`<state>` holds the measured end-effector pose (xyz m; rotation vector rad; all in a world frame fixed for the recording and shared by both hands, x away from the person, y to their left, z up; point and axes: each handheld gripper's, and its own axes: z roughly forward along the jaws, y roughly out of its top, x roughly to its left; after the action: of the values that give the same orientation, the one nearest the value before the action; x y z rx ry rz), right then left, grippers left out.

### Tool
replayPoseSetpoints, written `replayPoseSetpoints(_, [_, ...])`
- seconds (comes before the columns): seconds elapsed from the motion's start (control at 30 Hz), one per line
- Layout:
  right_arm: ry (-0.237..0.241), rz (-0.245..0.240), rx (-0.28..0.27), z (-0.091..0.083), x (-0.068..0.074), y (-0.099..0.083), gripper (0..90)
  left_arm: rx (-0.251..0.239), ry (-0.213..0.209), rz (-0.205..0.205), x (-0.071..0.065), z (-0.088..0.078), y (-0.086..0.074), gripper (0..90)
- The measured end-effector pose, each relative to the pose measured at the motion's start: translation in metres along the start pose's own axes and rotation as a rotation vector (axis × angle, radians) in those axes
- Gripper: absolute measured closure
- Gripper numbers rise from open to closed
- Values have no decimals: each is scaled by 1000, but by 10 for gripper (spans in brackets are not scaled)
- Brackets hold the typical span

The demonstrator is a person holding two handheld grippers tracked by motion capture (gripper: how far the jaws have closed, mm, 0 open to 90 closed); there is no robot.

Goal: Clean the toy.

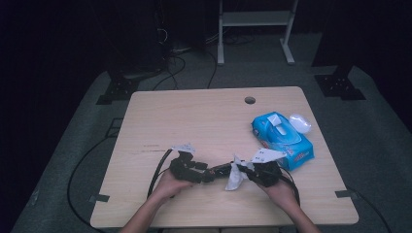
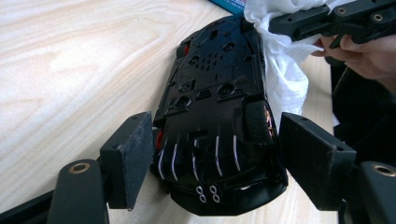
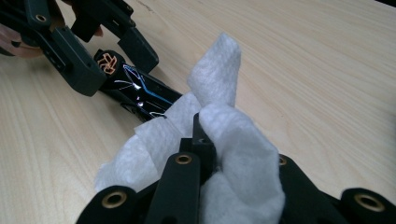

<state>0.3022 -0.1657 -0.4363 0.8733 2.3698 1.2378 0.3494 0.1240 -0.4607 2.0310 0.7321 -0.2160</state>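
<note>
Near table (image 1: 204, 116) front edge, wide bare wood beyond. Glossy black toy car (image 2: 215, 116) upside down between parted left tongs (image 2: 215, 158); right tongs (image 3: 205, 135) clamped on white wipe (image 3: 233, 140).

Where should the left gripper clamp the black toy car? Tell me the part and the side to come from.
Grip the black toy car across its rear flanks, just behind the wheel, coming in from the tail end. It lies underside toward the left gripper, whose pads already flank the narrow body. That probably leaves the front free for the white wipe in the right gripper.
</note>
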Motion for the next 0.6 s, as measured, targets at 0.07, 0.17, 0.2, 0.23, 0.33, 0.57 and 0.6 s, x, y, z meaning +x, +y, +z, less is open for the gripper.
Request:
replayPoseSetpoints(0.07, [3,-6,8,-1,1,-1,816,4,21,43,-4,1,0,280])
replayPoseSetpoints(0.17, [14,-16,26,-2,3,-4,815,17,69,135,-14,2,-1,280])
replayPoseSetpoints(0.2, [18,-16,33,-3,4,-5,815,19,85,158,-16,3,-1,281])
replayPoseSetpoints(0.23, [22,-13,39,-4,4,-5,815,19,97,176,-18,3,-2,281])
replayPoseSetpoints(0.33, [46,4,8,-9,5,-3,815,5,115,210,-22,4,-6,281])
replayPoseSetpoints(0.57, [29,24,-4,4,-2,2,815,-4,160,298,-28,6,-11,280])
replayPoseSetpoints(0.6, [43,40,-5,6,-3,-1,815,-1,174,319,-30,6,-11,279])
